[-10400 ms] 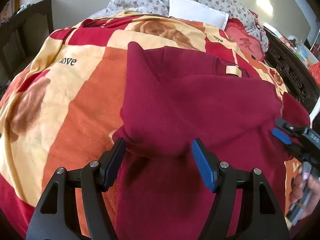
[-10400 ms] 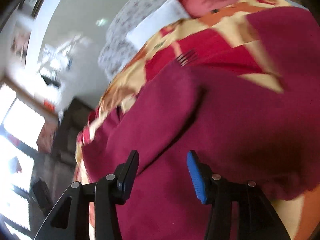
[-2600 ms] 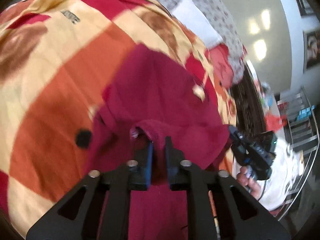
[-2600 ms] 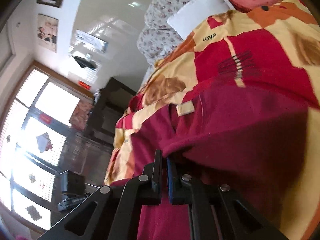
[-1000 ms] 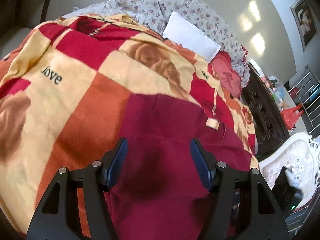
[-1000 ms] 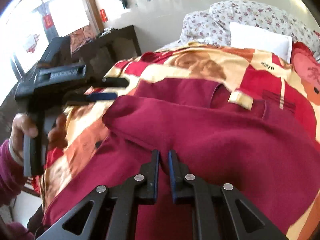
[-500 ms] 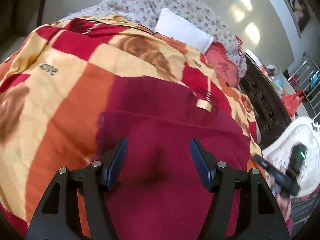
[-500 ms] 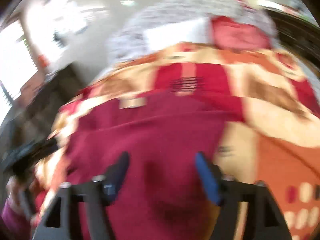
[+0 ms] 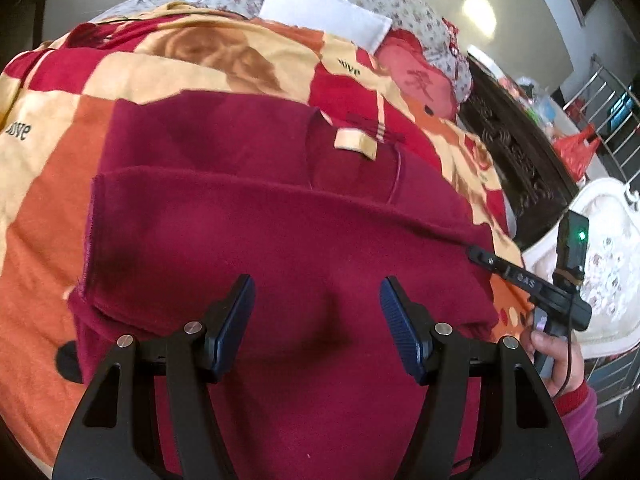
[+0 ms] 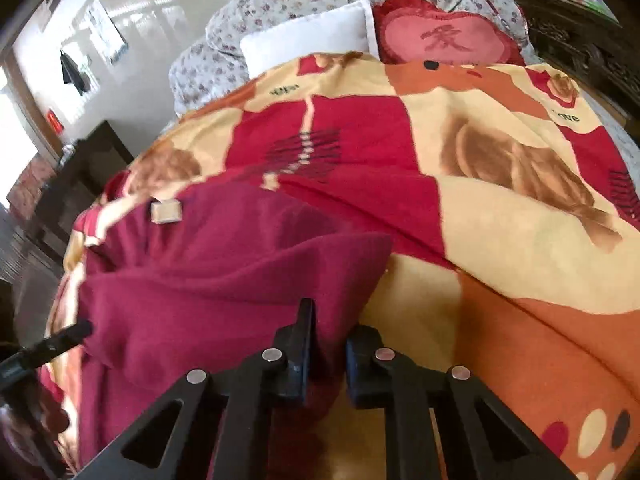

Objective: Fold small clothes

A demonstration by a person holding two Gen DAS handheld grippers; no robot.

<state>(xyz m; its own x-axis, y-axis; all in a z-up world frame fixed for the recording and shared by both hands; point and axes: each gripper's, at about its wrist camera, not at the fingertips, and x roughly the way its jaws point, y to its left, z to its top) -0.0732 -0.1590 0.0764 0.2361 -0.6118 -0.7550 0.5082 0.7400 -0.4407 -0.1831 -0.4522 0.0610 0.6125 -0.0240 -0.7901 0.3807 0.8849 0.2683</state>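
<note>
A dark red garment (image 9: 280,232) with a tan neck label (image 9: 356,144) lies partly folded on the patterned blanket (image 9: 60,184). Its lower part is laid up over the body. My left gripper (image 9: 316,320) is open and empty just above the folded layer. My right gripper (image 10: 330,344) is shut on the garment's right edge (image 10: 240,276). In the left wrist view the right gripper (image 9: 480,255) shows at the garment's right side, held by a hand.
A white pillow (image 9: 324,16), a red heart cushion (image 10: 444,40) and floral bedding (image 10: 304,4) lie at the bed's head. A dark carved bed frame (image 9: 516,152) and a white chair (image 9: 600,280) stand on the right.
My right gripper was open half a second ago and has closed on the garment's right edge. My left gripper stays open and has come slightly closer over the fold.
</note>
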